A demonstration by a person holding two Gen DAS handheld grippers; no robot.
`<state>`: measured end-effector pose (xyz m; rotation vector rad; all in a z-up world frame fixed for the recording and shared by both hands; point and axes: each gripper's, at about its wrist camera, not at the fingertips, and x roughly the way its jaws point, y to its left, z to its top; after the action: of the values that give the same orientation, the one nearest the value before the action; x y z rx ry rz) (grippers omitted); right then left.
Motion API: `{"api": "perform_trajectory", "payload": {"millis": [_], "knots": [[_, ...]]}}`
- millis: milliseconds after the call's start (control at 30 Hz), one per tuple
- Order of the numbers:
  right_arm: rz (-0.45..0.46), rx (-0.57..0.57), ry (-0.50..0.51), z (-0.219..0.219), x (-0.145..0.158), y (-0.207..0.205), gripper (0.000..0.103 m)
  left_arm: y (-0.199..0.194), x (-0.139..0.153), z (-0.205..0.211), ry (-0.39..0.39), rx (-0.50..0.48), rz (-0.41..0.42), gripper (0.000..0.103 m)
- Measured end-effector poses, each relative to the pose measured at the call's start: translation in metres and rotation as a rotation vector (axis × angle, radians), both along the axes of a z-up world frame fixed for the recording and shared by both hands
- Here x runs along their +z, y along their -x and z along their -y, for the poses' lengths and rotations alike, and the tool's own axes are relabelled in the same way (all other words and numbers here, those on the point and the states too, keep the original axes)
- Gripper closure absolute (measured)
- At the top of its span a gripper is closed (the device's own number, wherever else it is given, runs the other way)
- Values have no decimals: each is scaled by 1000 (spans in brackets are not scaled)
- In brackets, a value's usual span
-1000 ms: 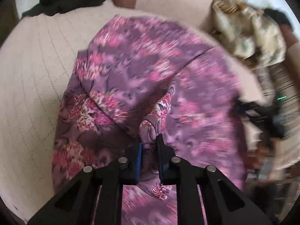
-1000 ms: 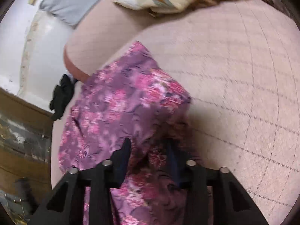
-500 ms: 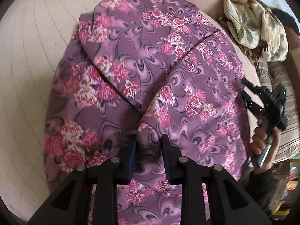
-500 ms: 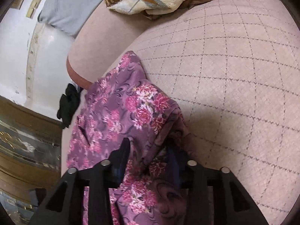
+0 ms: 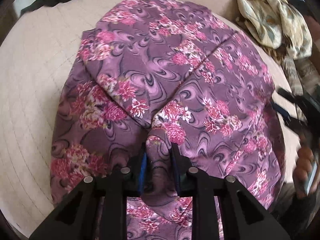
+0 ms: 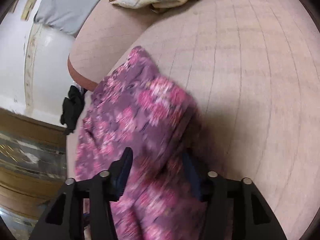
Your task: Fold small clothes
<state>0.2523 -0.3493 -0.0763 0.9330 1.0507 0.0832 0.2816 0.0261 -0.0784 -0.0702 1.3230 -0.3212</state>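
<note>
On the cushion (image 6: pixel 250 64) | left tongs (image 5: pixel 159 150) closing on floral garment (image 5: pixel 160 64) fold | right tongs (image 6: pixel 158 160) opening around its edge

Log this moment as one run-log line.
step: fold purple floral garment on pink quilted surface | left gripper: closing on fabric pinch | right gripper: opening, fabric between | other clothes: untouched

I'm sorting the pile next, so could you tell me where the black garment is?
The black garment hangs at the far left edge of the quilted surface in the right wrist view, just left of the purple floral cloth.
</note>
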Motion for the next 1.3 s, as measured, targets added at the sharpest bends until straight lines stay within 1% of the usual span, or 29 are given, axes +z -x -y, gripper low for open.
{"api": "perform_trajectory", "payload": {"millis": [33,67,100,133,167,200,233,267,300,333,367,400,433,467,533,567,600,667,733,833,900,1000,1067,1167,1233,1300], "knots": [[10,6,9,-6,14,11,43,5,2,-2,0,11,11,88],[25,17,25,-11,22,19,39,16,8,-5,4,31,35,88],[53,34,51,-18,36,31,32,27,14,-8,7,43,65,88],[98,45,74,-26,51,53,29,41,22,-9,-1,54,114,88],[123,42,77,-29,58,68,23,51,26,-8,-16,51,142,85],[155,38,73,-34,66,88,21,62,30,-8,-32,53,165,83],[186,44,56,-40,74,112,20,72,37,-11,-53,80,184,80],[196,50,48,-44,78,123,20,85,49,-14,-77,99,224,79],[207,62,47,-50,87,140,20,98,61,-14,-81,95,264,77],[214,75,59,-54,95,150,20,113,77,-17,-77,89,313,62],[222,92,89,-60,106,160,20,131,93,-20,-69,98,362,37],[227,102,140,-66,119,171,20,144,105,-24,-65,114,396,27],[241,109,214,-74,139,186,20,156,116,-29,-59,131,425,21],[256,113,249,-78,150,195,19,171,130,-35,-39,142,447,21],[307,115,329,-88,183,220,15,186,148,-43,-8,146,449,21],[321,112,354,-90,193,227,12,194,159,-47,-6,158,456,21],[345,106,399,-95,209,238,11,200,169,-50,-1,168,472,21],[370,88,454,-99,229,249,9,215,193,-56,18,188,519,21],[383,68,486,-103,248,257,9,222,212,-61,36,201,559,20],[422,107,516,-112,268,259,9,225,235,-61,37,220,612,13],[442,114,563,-118,281,252,6,222,244,-59,27,218,633,13],[472,119,575,-122,291,235,5,203,251,-52,-4,197,657,13],[487,119,569,-123,293,217,5,183,250,-49,-1,182,644,13],[478,103,583,-126,289,184,5,147,248,-46,42,188,623,13],[471,115,574,-129,284,154,5,122,246,-39,32,193,617,13],[446,132,548,-129,275,117,5,88,242,-29,1,193,619,13]]}}
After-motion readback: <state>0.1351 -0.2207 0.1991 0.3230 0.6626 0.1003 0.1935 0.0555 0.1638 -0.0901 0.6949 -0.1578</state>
